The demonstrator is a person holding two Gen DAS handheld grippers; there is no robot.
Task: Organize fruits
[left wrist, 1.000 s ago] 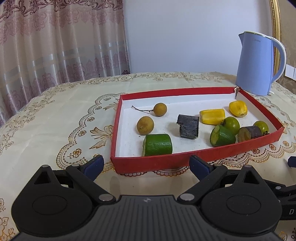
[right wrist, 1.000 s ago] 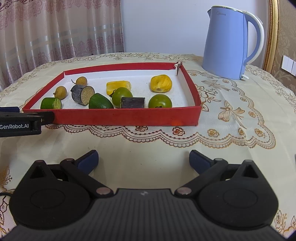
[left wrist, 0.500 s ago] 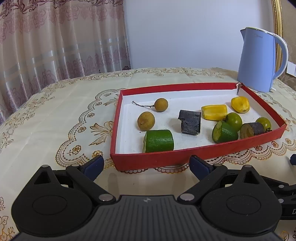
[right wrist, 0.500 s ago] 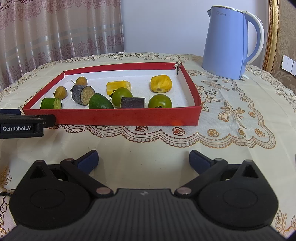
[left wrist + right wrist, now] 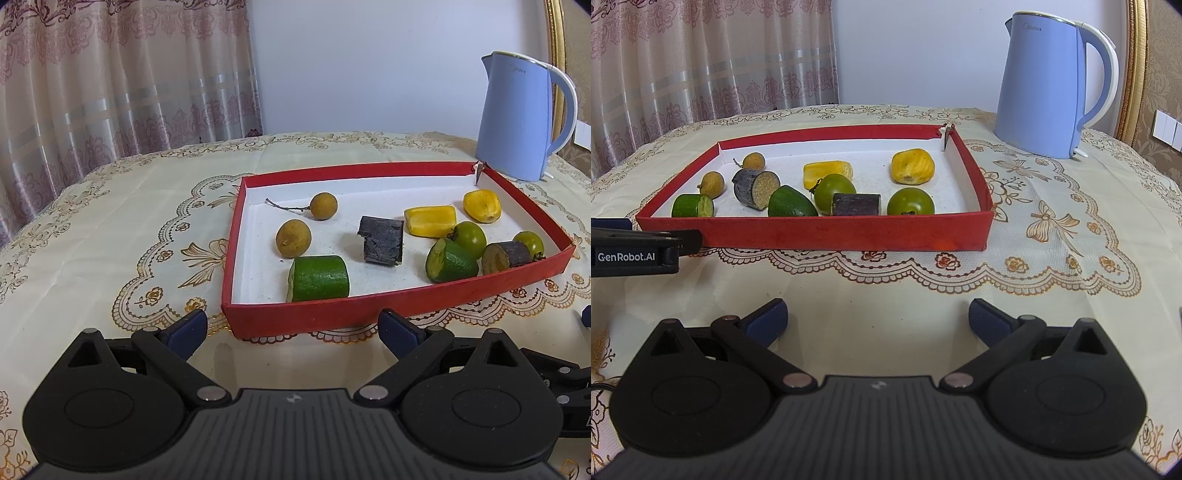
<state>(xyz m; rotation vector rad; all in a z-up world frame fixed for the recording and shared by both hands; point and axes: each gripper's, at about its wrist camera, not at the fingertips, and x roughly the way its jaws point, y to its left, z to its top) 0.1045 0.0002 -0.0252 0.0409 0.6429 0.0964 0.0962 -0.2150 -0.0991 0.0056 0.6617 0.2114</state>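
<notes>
Green chunk (image 5: 318, 277), tray (image 5: 306, 318) at 6 o'clock: firm, light; pinch curved flanks. Left gripper (image 5: 291, 328) and right gripper (image 5: 878, 318) spread, empty.

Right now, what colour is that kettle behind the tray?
Light blue, with a white handle; the kettle shows best from the right wrist.

left gripper (image 5: 291, 328) spread empty, right gripper (image 5: 878, 319) likewise
</notes>
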